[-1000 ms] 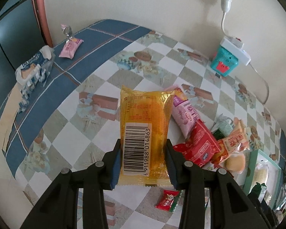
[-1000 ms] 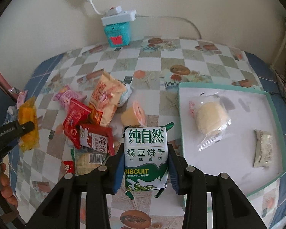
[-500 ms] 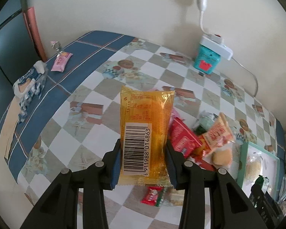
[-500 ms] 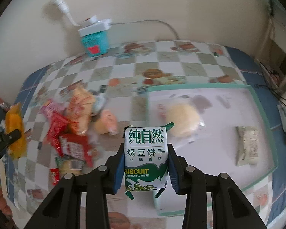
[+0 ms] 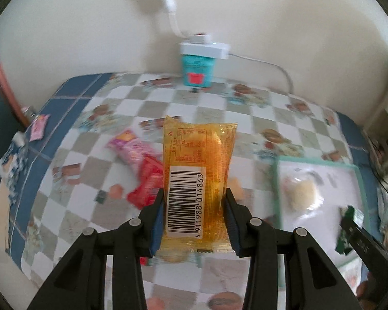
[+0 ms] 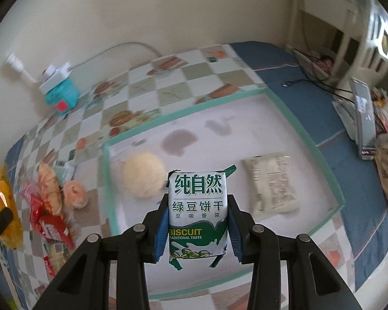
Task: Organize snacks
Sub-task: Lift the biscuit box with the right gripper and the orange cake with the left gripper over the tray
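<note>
Right jaws: the right gripper (image 6: 198, 222) is clamped on a green and white biscuit packet (image 6: 197, 213), held upright above the near part of the tray (image 6: 320, 155).
Left jaws: the left gripper (image 5: 194, 217) is clamped on an orange snack packet (image 5: 198, 178), barcode facing the camera, above the tabletop (image 5: 72, 217) near the snack pile (image 5: 142, 170).
Tray: green-rimmed, white inside; it holds a round pale bun in clear wrap (image 6: 143, 175) and a flat pale packet (image 6: 271, 180).
Doing it well: I judge the biscuit packet should go down into the bare area between bun and flat packet, low before the jaws part, so it lies flat. The orange packet likely follows; keep both grippers apart over the tray.
Hard to make out: both views are motion-blurred. The pile's packets overlap, so their count is unclear. The height of either packet above the surface cannot be told. Dark patches on the tray floor may be shadows or stains.
</note>
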`<control>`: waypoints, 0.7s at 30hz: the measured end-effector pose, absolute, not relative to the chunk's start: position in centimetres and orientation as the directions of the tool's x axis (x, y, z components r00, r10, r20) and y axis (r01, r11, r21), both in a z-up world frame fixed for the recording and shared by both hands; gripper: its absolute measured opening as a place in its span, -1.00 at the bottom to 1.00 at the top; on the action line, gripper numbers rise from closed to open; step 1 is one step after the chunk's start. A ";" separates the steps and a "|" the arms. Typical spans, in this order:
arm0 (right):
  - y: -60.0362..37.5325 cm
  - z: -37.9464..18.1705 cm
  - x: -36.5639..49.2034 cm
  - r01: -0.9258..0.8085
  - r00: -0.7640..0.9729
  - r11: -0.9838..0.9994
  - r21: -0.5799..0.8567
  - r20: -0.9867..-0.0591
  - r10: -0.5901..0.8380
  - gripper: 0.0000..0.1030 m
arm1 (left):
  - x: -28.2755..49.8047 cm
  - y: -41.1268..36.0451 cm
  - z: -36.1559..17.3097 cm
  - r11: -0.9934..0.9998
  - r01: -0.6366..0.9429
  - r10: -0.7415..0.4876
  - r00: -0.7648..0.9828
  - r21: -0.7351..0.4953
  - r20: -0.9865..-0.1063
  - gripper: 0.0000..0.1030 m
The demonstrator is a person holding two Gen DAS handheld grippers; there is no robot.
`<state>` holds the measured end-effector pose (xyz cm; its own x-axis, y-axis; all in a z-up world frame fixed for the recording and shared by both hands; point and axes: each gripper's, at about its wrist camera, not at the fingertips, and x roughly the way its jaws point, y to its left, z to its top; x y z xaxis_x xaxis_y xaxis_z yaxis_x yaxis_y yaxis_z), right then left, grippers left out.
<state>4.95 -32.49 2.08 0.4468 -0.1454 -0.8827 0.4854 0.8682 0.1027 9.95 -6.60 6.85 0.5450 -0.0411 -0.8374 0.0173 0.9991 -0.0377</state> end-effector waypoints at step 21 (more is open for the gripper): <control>-41.7 2.0 -0.1 0.725 0.376 0.685 0.075 -0.876 -0.302 -0.17 | 6.1 -22.1 3.6 0.935 0.355 -0.165 0.442 0.003 -0.882 -0.17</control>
